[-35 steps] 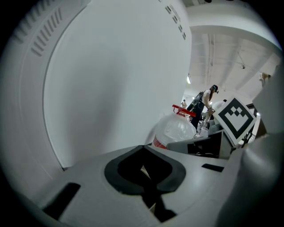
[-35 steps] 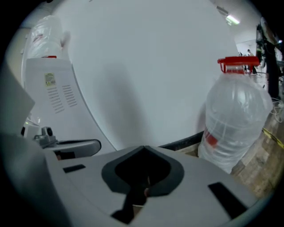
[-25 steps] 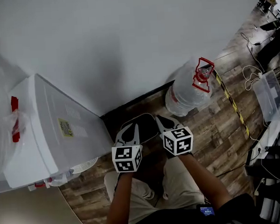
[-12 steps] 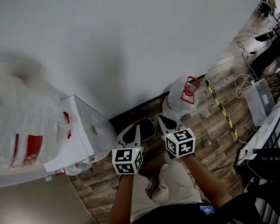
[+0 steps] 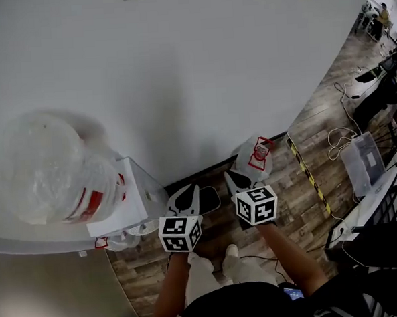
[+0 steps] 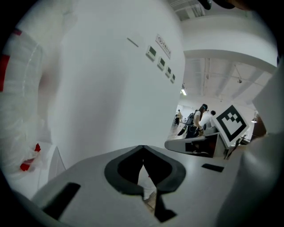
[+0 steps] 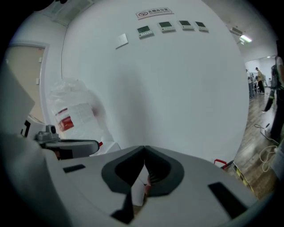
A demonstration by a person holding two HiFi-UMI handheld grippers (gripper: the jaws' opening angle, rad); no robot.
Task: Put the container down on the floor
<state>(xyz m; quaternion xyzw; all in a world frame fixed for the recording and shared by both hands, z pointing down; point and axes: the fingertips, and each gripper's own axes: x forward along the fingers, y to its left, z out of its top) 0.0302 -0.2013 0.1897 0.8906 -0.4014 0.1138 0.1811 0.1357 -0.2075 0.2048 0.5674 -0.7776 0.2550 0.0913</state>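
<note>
Jug (image 5: pixel 52 171) of clear plastic, plank floor (image 5: pixel 291 196)

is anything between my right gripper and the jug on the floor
Nothing visible. The right gripper, shut and empty, hangs over the floor close to the jug, which stands by the wall. No object shows between them.

Camera's pulled way up: the jug (image 5: pixel 255 159) looks smaller, and a big bottle (image 5: pixel 52 171) came into view (blurry).
</note>
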